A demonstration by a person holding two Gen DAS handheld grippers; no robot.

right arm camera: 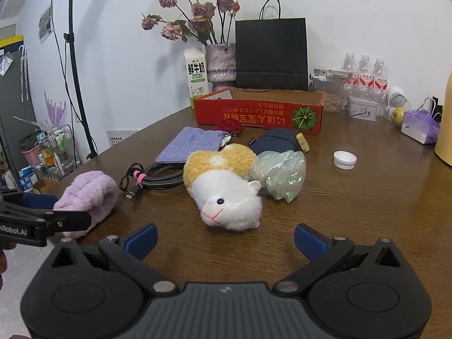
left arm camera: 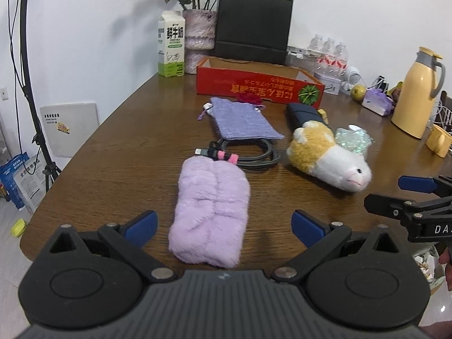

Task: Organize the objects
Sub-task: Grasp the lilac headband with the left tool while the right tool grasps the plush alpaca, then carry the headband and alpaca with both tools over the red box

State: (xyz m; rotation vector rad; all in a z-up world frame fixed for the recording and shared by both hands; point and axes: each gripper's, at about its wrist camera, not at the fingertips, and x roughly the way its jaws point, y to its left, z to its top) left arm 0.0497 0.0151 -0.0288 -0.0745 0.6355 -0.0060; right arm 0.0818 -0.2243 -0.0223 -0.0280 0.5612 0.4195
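Note:
A fluffy lilac towel [left arm camera: 210, 214] lies on the brown table, its near end between the open fingers of my left gripper [left arm camera: 224, 227]; it also shows in the right wrist view [right arm camera: 87, 197]. A yellow and white plush toy [right arm camera: 226, 190] lies in front of my open, empty right gripper [right arm camera: 226, 240]; it also shows in the left wrist view [left arm camera: 327, 155]. A coiled grey cable [left arm camera: 248, 154], a knitted purple pouch [left arm camera: 241, 118], a dark blue case [right arm camera: 275, 141] and a crumpled iridescent bag [right arm camera: 281, 173] lie behind them. An open red cardboard box [left arm camera: 260, 86] stands further back.
A milk carton [left arm camera: 171, 48], a flower vase [right arm camera: 220, 62], a black paper bag [right arm camera: 271, 53] and water bottles [right arm camera: 364, 79] stand along the wall. A yellow thermos [left arm camera: 418, 93] stands at the right. A white bottle cap [right arm camera: 344, 159] lies on the table. A lamp stand [left arm camera: 34, 107] stands left.

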